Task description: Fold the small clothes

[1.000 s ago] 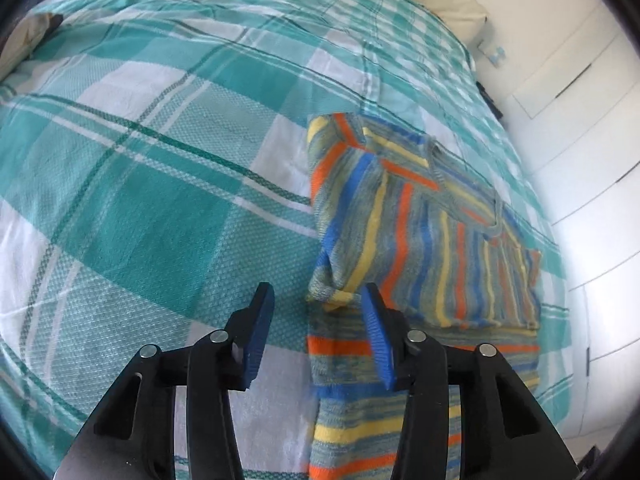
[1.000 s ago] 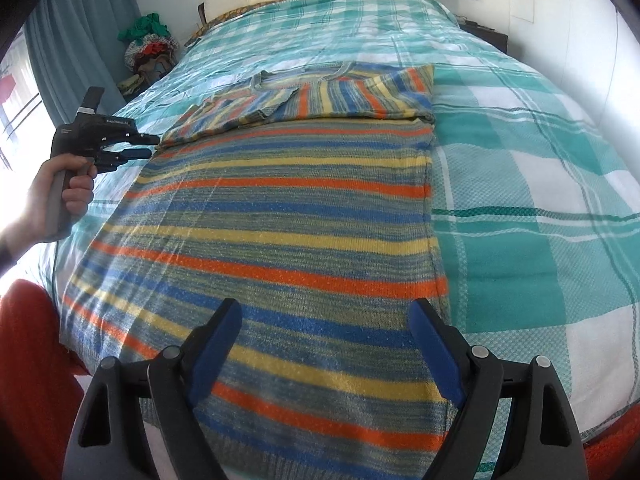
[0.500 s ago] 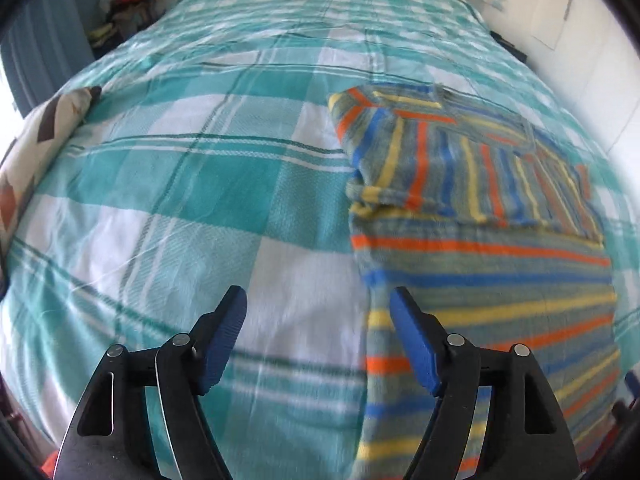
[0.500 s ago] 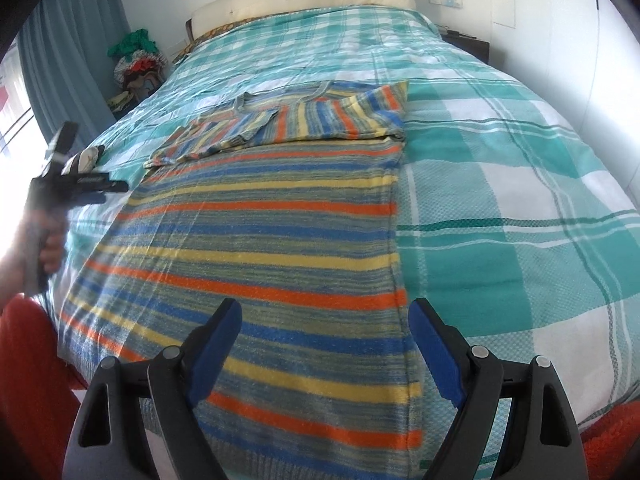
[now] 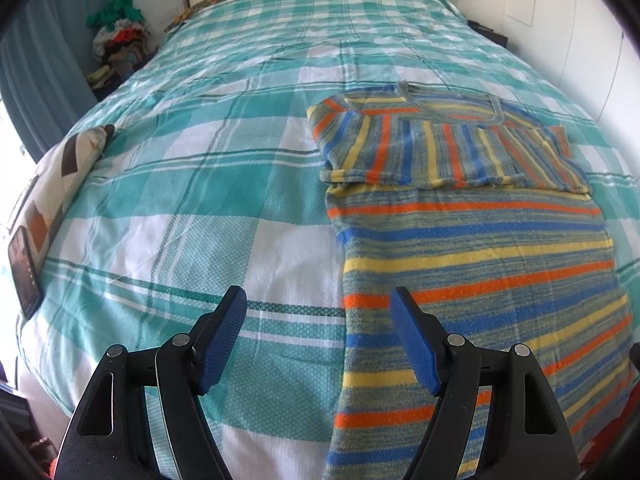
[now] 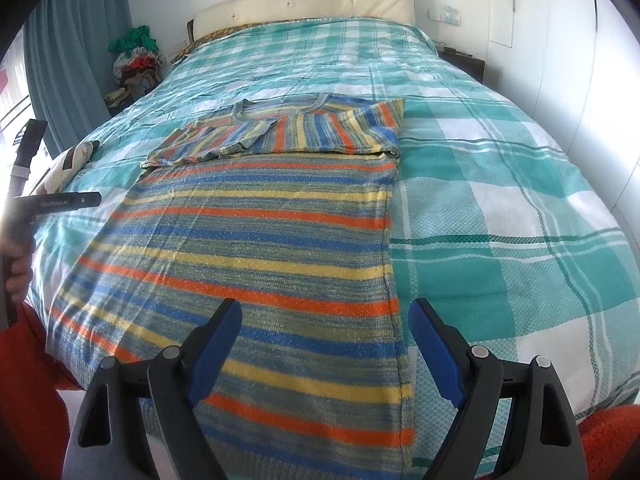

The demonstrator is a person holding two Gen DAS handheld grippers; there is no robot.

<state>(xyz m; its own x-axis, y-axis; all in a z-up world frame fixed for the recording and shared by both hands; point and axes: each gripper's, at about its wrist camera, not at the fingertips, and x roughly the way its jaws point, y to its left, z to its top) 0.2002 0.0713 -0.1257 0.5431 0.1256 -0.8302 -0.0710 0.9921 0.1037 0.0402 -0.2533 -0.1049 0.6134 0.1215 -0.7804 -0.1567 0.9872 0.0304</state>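
Sweater (image 5: 472, 248): striped in orange, blue, yellow and grey-green; lies flat on the bed (image 5: 208, 184), hem toward the cameras at the bed's near edge.
Sleeves (image 5: 440, 148): both folded in across the chest, below the neckline (image 5: 448, 100).
Left claw (image 5: 316, 340): released, nothing between its blue pads; its jaws have just been opening. It hangs over the plaid cover, just beside the sweater's left edge, right pad over the stripes.
Right claw (image 6: 324, 352): released and empty, above the sweater's lower right part; the sweater's right edge runs between its pads.
Left hand (image 6: 16, 276): in the right wrist view at the left rim, gripping the other tool's handle off the bed's side.
Pillow (image 5: 60, 172): patterned, on the bed's left edge.
Phone (image 5: 24, 272): dark, just beside the pillow.
Headboard (image 6: 304, 4): cream, at the far end.
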